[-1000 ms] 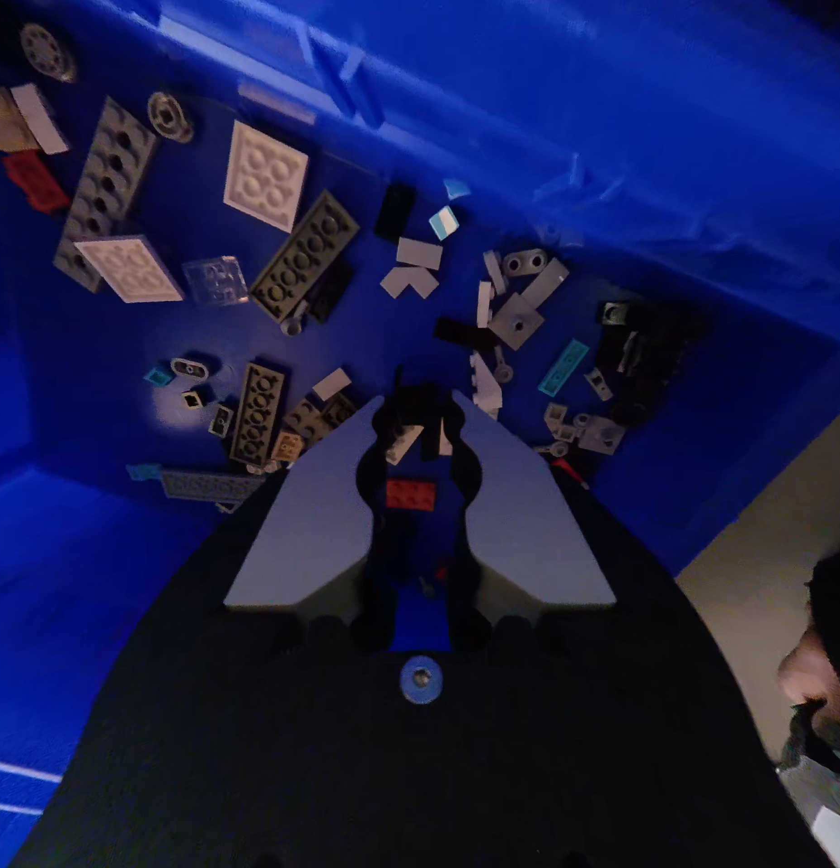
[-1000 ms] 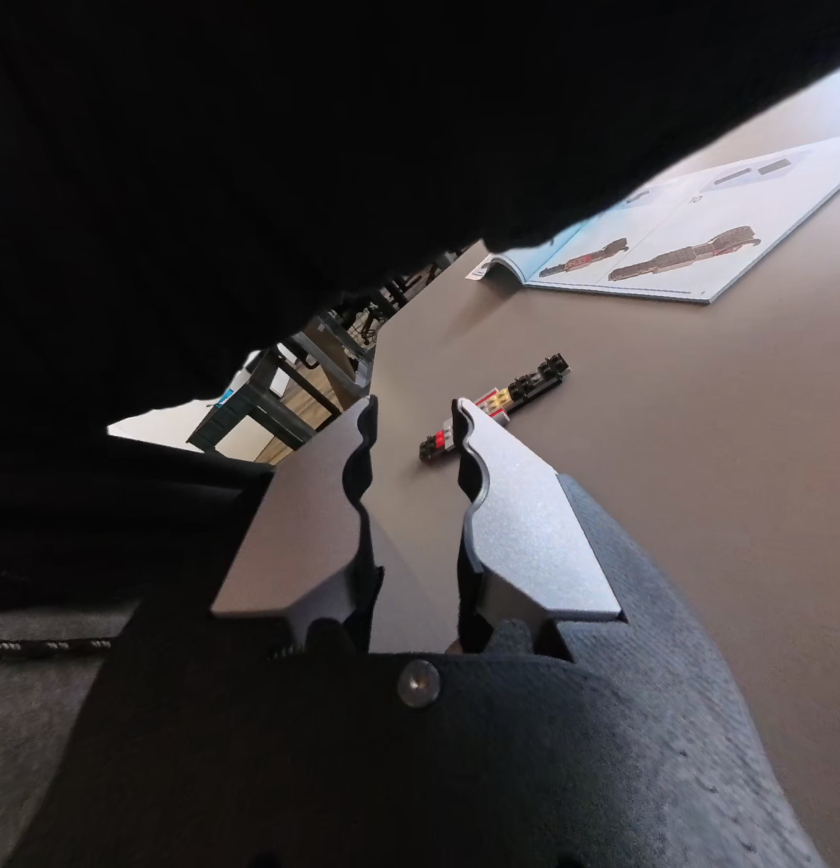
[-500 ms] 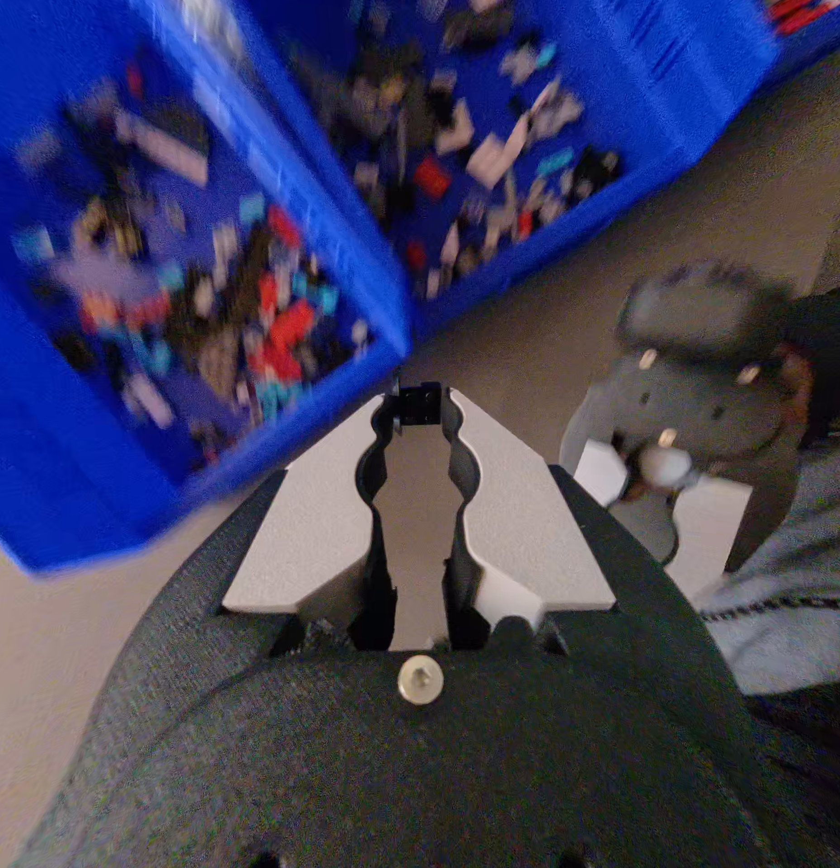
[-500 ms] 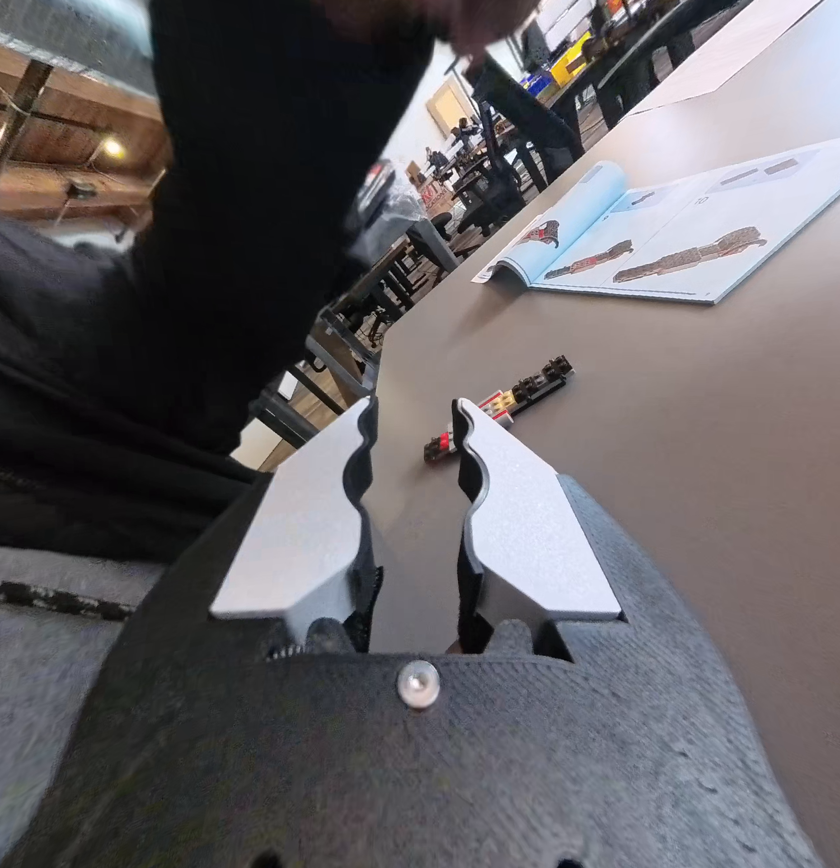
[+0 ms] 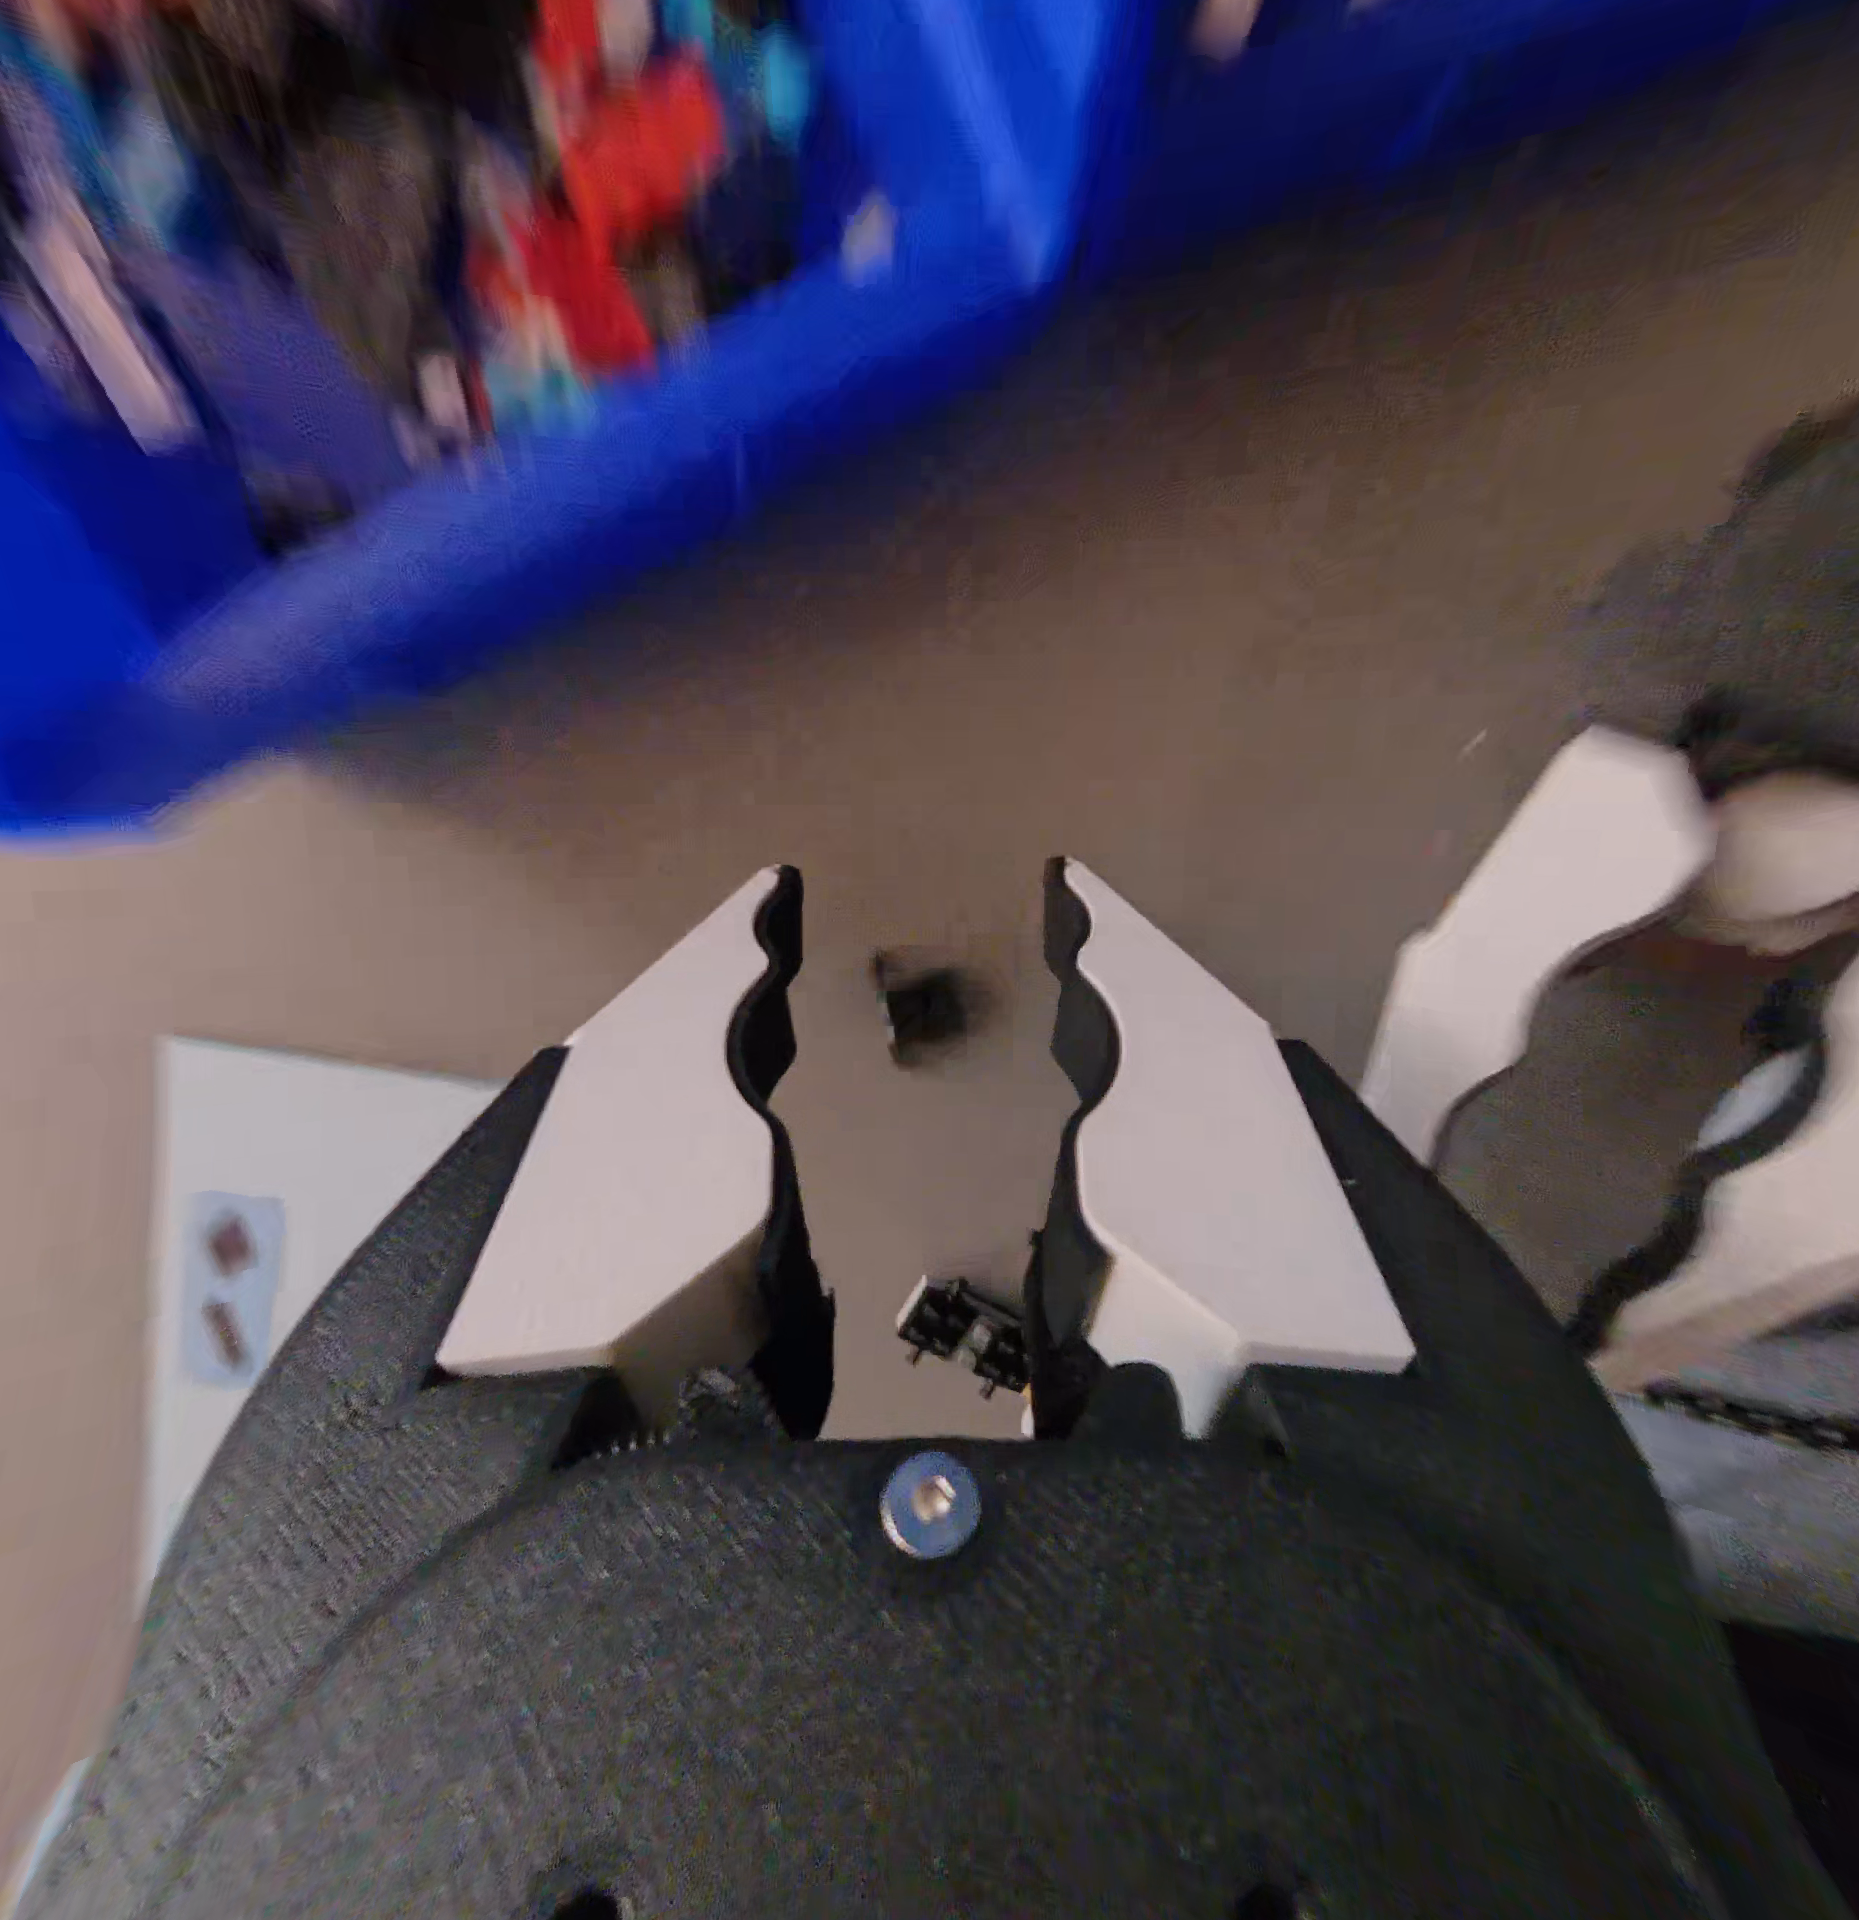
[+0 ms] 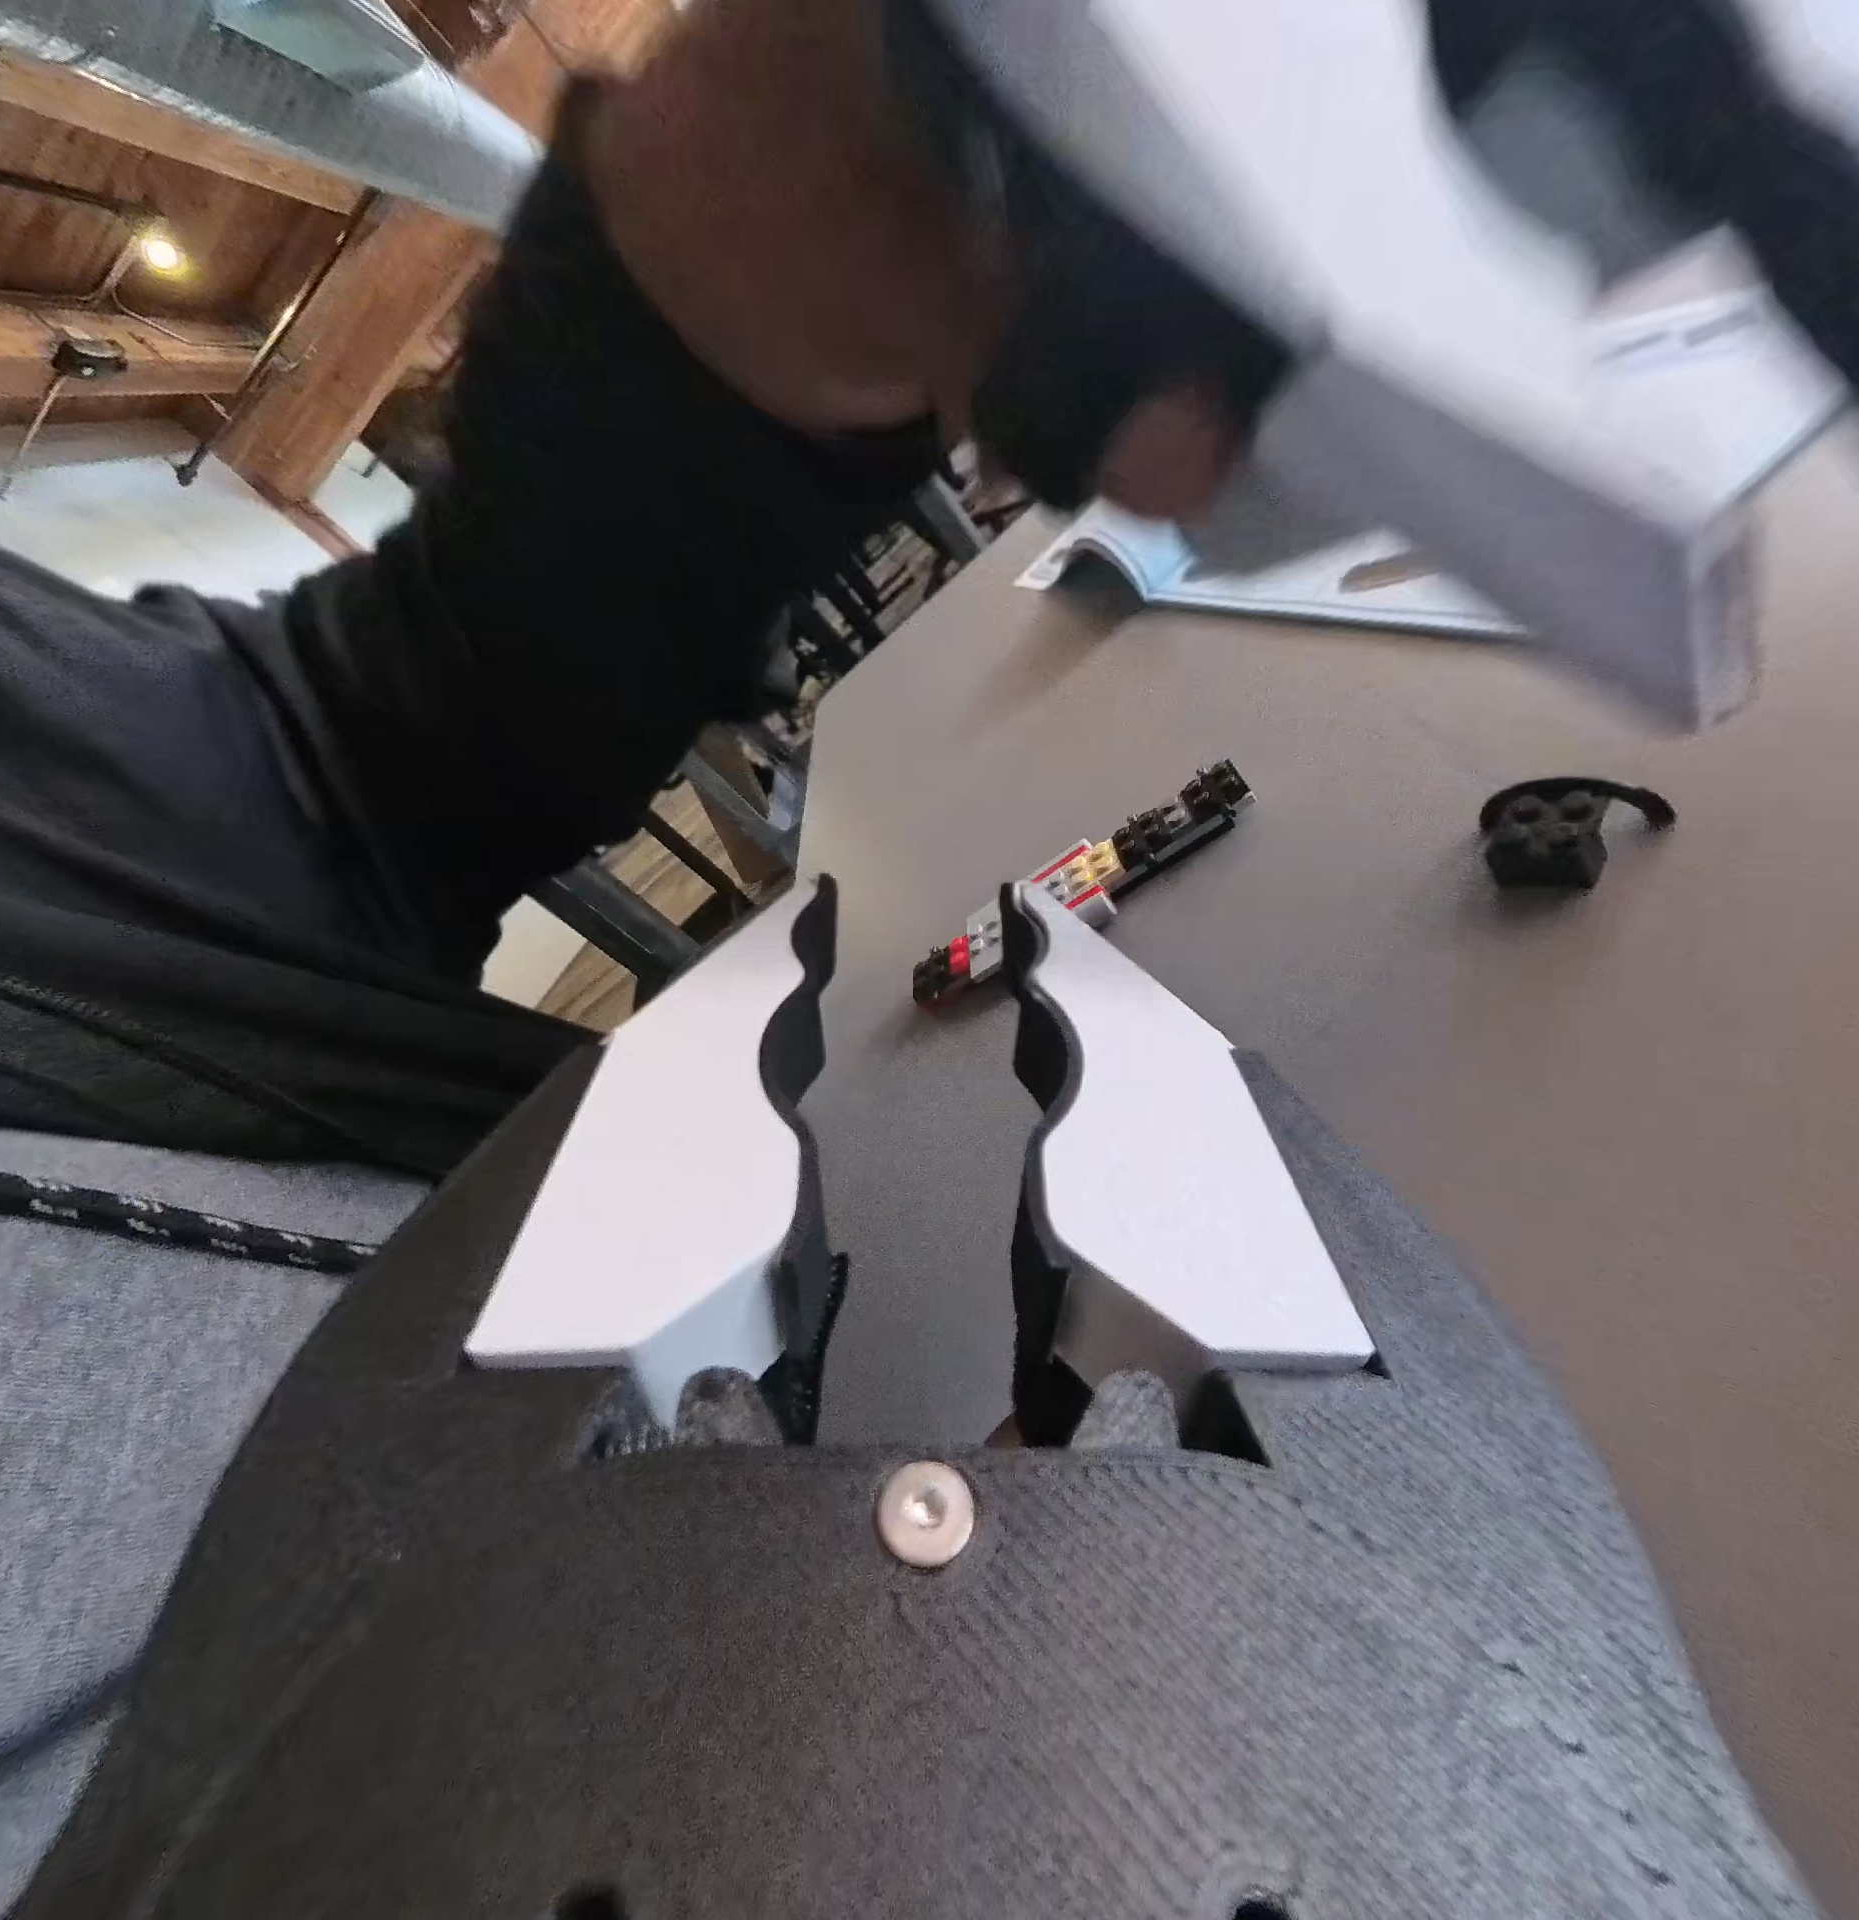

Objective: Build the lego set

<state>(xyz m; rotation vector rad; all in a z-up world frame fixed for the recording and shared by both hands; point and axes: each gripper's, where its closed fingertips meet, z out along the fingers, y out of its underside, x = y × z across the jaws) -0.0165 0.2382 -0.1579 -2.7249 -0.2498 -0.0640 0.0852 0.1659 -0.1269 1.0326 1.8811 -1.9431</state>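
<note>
A small black lego piece (image 5: 925, 1003) lies on the brown table, free between and just beyond my left gripper's (image 5: 920, 868) open fingertips. It is blurred there and shows sharper in the right wrist view (image 6: 1548, 831). The long partial build (image 6: 1081, 883), black with red, grey and tan parts, lies on the table in front of my right gripper (image 6: 916, 888), which is open and empty. Its right fingertip covers the build's middle. One black end of the build (image 5: 961, 1335) shows low between my left fingers. The left gripper (image 6: 1476, 468) hangs blurred above the table.
Blue bins (image 5: 489, 540) holding several loose pieces stand beyond the left gripper. An open instruction booklet (image 6: 1268, 582) lies at the table's far side, also at the left (image 5: 281, 1143). The right gripper (image 5: 1579, 1039) shows at the right. A person's dark sleeve (image 6: 489, 623) fills the left.
My left gripper came out of the blue bin shut on the black piece, swung over the table and opened. The piece now lies on the table. The right gripper stayed still.
</note>
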